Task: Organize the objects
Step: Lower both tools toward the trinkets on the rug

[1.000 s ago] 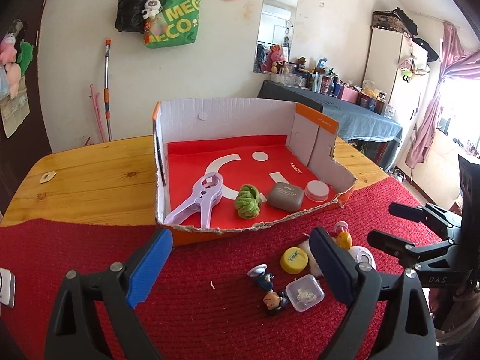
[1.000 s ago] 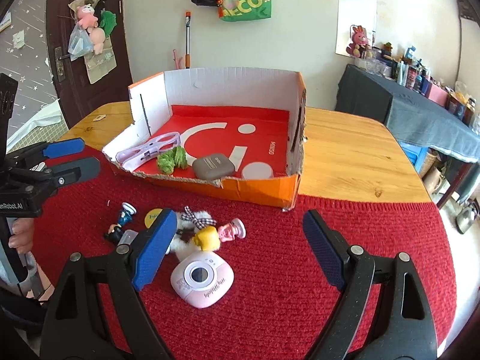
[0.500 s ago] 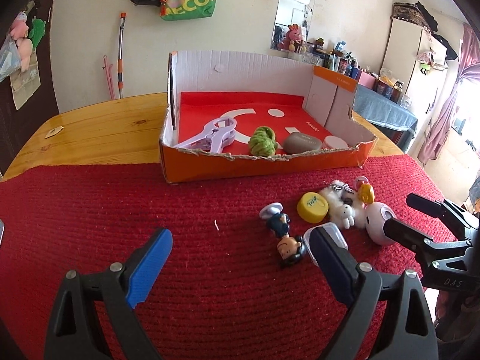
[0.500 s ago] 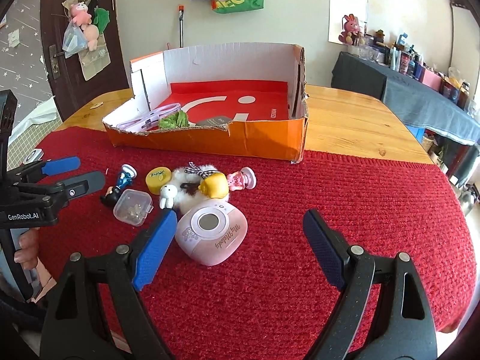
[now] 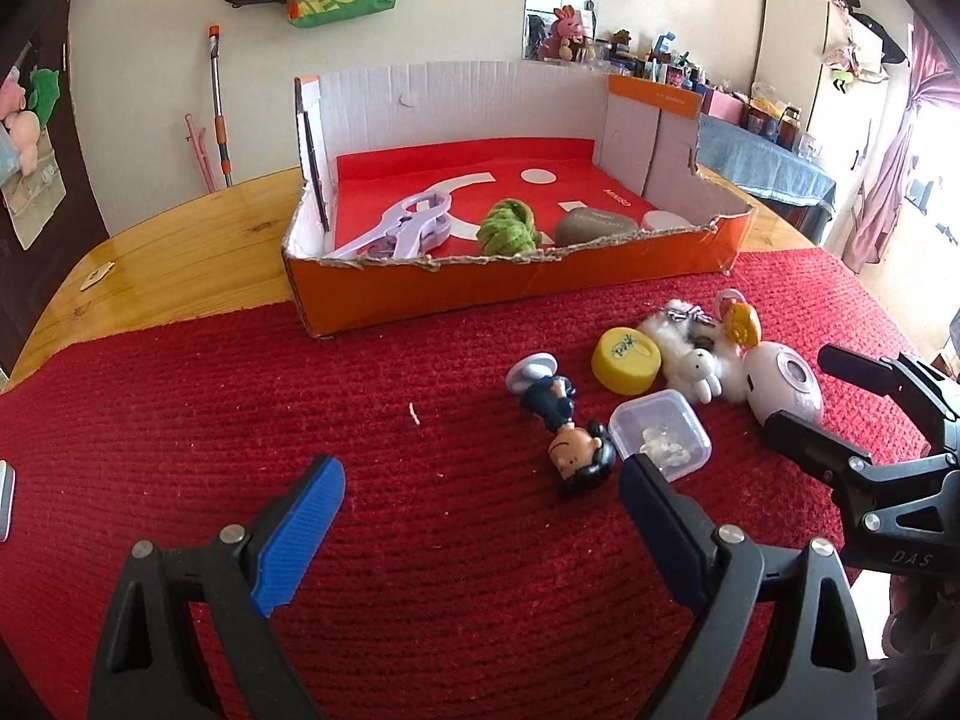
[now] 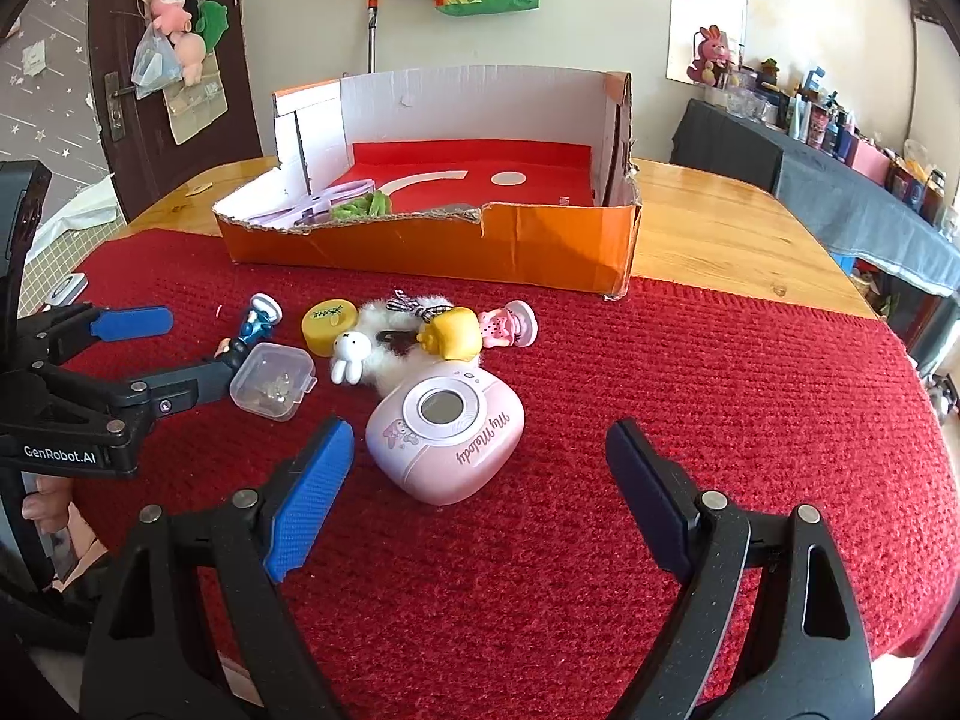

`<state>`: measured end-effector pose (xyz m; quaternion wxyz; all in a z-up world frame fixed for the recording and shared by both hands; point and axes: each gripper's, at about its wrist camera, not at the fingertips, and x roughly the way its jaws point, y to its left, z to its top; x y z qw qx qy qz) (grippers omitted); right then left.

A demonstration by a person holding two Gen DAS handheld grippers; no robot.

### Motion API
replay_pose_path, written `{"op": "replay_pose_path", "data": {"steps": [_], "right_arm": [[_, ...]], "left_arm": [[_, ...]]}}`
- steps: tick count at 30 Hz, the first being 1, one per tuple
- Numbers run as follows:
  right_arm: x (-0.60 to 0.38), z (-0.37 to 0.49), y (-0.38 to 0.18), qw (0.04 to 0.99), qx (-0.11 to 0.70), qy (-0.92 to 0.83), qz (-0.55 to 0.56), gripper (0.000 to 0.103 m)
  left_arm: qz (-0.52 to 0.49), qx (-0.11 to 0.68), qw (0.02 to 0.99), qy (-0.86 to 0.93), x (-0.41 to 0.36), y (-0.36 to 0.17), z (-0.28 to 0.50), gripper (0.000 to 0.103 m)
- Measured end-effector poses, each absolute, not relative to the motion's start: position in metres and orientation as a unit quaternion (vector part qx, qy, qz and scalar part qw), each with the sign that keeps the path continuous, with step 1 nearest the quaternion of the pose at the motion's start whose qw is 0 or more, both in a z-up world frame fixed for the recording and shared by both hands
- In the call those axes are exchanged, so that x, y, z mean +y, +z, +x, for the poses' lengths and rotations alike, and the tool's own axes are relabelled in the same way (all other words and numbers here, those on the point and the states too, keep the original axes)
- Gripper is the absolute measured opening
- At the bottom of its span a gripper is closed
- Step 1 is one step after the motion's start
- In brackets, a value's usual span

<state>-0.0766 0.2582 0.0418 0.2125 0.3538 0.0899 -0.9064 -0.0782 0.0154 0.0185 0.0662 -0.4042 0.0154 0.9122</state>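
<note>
Left gripper [image 5: 480, 501]: jaws wide apart, nothing between them, over bare red cloth [image 5: 180, 408]. Just ahead of its right finger lies a dark-haired figurine [image 5: 567, 420] on its side, touching a small clear lidded container [image 5: 660, 435]. Farther ahead and right: yellow round cap [image 5: 627, 357], white fluffy rabbit charm [image 5: 699, 363].

Right gripper [image 6: 477, 456]: jaws also spread, gripping nothing. A pink rounded device [image 6: 447, 426] with a circular window sits just ahead, between the lines of the 2 fingers but beyond the tips, not touched. Past it: a yellow toy [image 6: 450, 333] and a pink figurine [image 6: 510, 324], touching each other.

Orange cardboard box [image 6: 432, 246] stands well ahead of both grippers, partly on the cloth, partly on the wooden table [image 6: 720, 222]. Inside, near the torn front wall: lilac clip [image 5: 399, 228], green knitted ball [image 5: 507, 228], grey-brown case [image 5: 594, 225], 1 white disc [image 5: 660, 219].

A hand [image 6: 45, 501] shows below the left gripper's handle.
</note>
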Motion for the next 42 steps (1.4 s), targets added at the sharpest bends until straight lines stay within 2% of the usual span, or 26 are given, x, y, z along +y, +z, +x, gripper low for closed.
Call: {"op": "replay_pose_path", "data": {"steps": [13,19,31,42], "right_arm": [[0.278,-0.089,0.042,0.186,0.075,-0.912,0.359,0.086],[0.287,-0.095,0.042,0.188,0.048,-0.909,0.369,0.086],[0.279,-0.096,0.042,0.193,0.056,-0.908,0.368,0.086],[0.279,-0.103,0.041,0.189,0.043,-0.907,0.375,0.086]], "left_arm": [[-0.404,0.027,0.035,0.914,-0.007,0.024,-0.08,0.095],[-0.405,0.028,0.053,0.912,-0.003,0.024,-0.079,0.095],[-0.41,0.046,0.053,0.909,0.003,0.02,-0.089,0.094],[-0.414,0.036,0.111,0.903,0.01,0.02,-0.098,0.077]]}}
